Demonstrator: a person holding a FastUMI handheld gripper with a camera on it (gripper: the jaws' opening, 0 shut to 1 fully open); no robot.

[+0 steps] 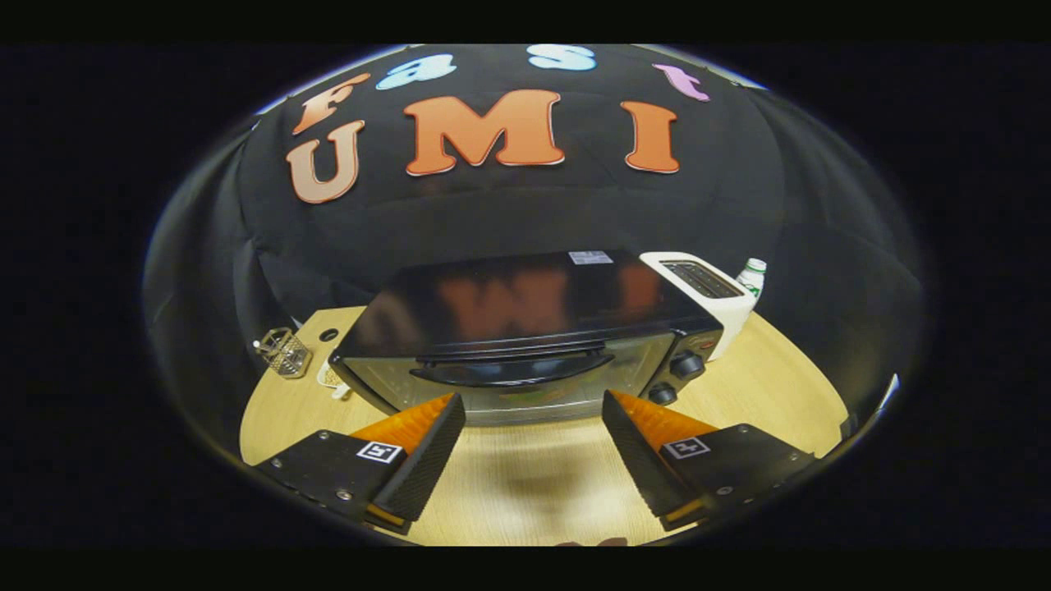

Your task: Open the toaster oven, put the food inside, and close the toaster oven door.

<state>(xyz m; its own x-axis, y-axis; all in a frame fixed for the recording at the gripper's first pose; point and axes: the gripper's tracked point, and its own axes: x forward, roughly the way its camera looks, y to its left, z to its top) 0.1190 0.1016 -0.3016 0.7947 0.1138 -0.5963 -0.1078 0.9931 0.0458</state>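
The tool (pixel 534 427) hangs above the wooden tabletop (pixel 764 386) with its fingers spread wide and nothing between them, and just ahead of the fingertips sits the black toaster oven (pixel 525 328), door closed, its handle (pixel 513 368) running across the top of the glass front and two knobs (pixel 675 377) stacked at its right side. Behind the oven's right corner stands a white pop-up toaster (pixel 702 287) with a small white bottle (pixel 751 277) just beyond it. Off to the oven's left there is a little wire holder (pixel 283 351) near the tabletop's edge.
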